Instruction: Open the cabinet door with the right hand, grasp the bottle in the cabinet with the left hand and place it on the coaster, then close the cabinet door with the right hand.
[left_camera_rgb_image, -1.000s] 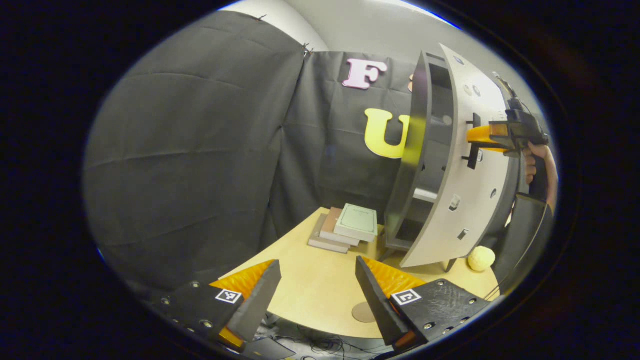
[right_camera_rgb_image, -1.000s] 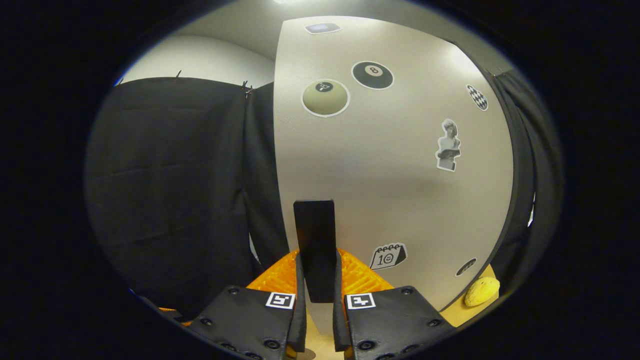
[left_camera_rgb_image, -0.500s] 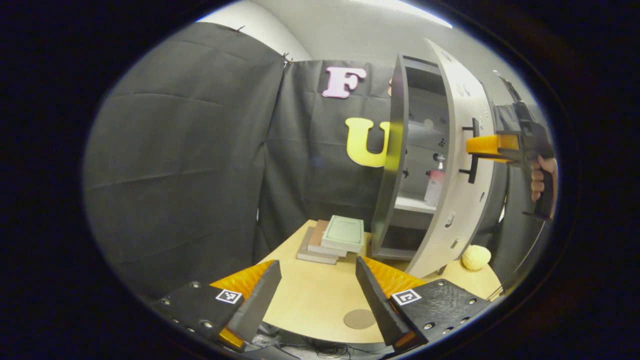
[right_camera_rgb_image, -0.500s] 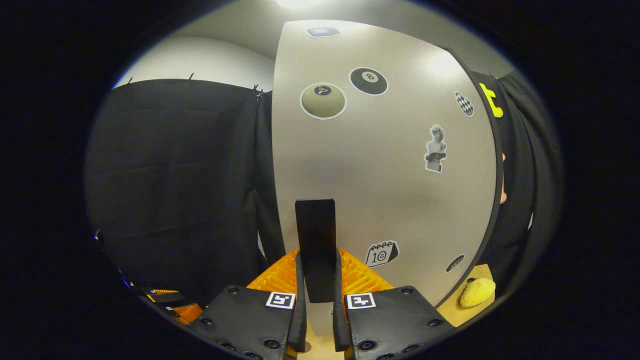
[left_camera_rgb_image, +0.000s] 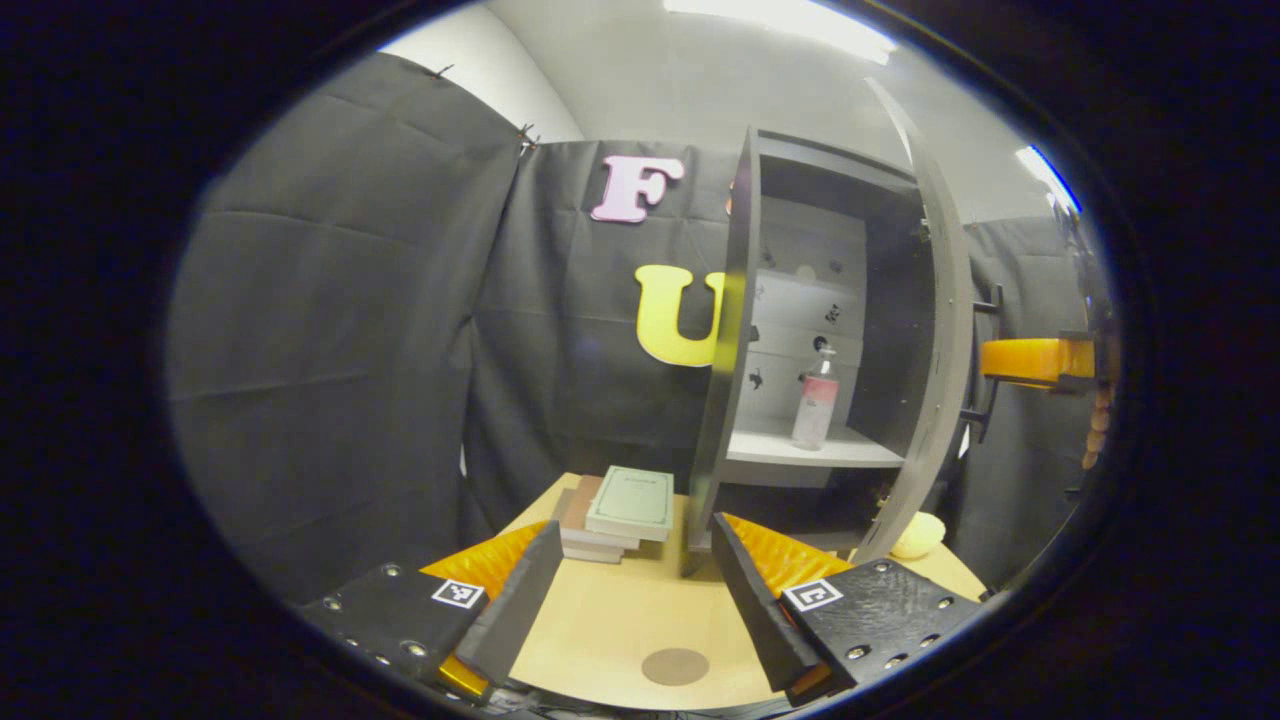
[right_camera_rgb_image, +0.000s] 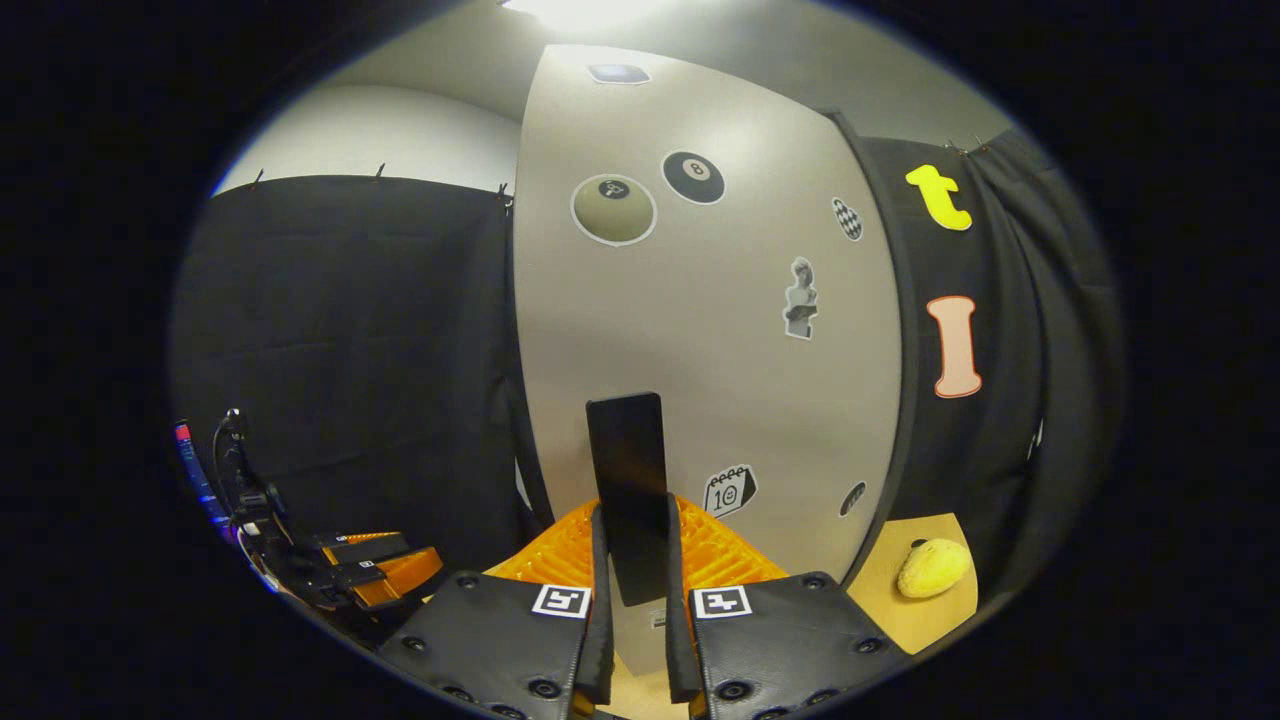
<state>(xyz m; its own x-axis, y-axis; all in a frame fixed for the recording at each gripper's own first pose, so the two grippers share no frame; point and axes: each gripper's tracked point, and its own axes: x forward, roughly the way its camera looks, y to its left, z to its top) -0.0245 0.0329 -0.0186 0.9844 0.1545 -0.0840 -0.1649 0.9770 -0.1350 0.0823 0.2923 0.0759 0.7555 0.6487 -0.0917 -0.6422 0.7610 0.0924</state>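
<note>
Pale grey, sticker-dotted panel — the cabinet door (right_camera_rgb_image: 700, 330) — stood before the right gripper view, with its dark vertical handle (right_camera_rgb_image: 627, 490) clamped between the two fingers of the right gripper (right_camera_rgb_image: 634, 600); the jaws were narrow, pressing on the handle from both sides. Seen from the left gripper view, the same door (left_camera_rgb_image: 935, 330) stood swung wide open, edge-on at the right of the cabinet (left_camera_rgb_image: 800, 180), and the right gripper (left_camera_rgb_image: 1030, 360) was at the handle (left_camera_rgb_image: 985, 370) on the door's outer face, with fingers of the holding hand (left_camera_rgb_image: 1097, 430) just visible beyond.

Inside the cabinet, the bottle (left_camera_rgb_image: 815, 400) stood upright on the shelf (left_camera_rgb_image: 800, 452), clear with a pink band, near the shelf's middle and apart from the side walls. The left gripper (left_camera_rgb_image: 635, 590) hung low over the wooden table (left_camera_rgb_image: 620, 620), jaws wide and holding nothing. Between its fingers, on the table's near edge, lay the round brown coaster (left_camera_rgb_image: 675, 666) — well apart from the bottle. A stack of books (left_camera_rgb_image: 620, 510) lay on the table just left of the cabinet's base, and a yellow sponge-like ball (left_camera_rgb_image: 918, 535) rested on the table below the open door; it also appeared at lower right in the right gripper view (right_camera_rgb_image: 935, 567). In that view the left gripper (right_camera_rgb_image: 370, 572) appeared at lower left, farther off.
</note>
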